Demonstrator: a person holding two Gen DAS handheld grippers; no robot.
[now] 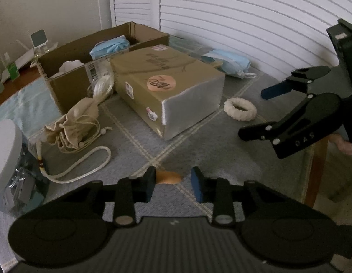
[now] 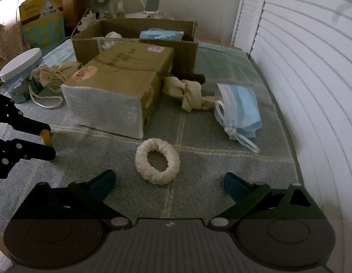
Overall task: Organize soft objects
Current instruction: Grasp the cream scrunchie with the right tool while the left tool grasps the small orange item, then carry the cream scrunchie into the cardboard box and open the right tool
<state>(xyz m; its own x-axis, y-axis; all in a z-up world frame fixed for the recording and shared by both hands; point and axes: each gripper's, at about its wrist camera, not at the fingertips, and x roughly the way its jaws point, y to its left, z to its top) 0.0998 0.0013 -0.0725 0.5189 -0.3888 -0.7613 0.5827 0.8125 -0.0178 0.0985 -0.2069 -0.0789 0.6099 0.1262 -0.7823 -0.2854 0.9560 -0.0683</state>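
A small orange object (image 1: 168,177) sits nearest the left camera, between the narrowly parted fingers of the left gripper (image 1: 172,183). Whether the pads press it or only flank it cannot be told.

To its right, the right gripper (image 2: 169,182) hangs wide open and empty, aimed at a white scrunchie (image 2: 157,164) lying on the grey mat (image 2: 221,170) just ahead of its fingers.

The step in hand looks like gathering loose soft things. Next, the right gripper would likely need to lower over the scrunchie's rim and close gently.

Behind a wrapped tissue pack (image 2: 116,86), an open cardboard box (image 2: 135,34) already holds blue face masks (image 2: 161,34) and something white. More masks (image 2: 239,111), a knotted beige cloth (image 2: 189,93), a drawstring pouch (image 1: 73,122) and a cord (image 1: 85,163) remain outside it.
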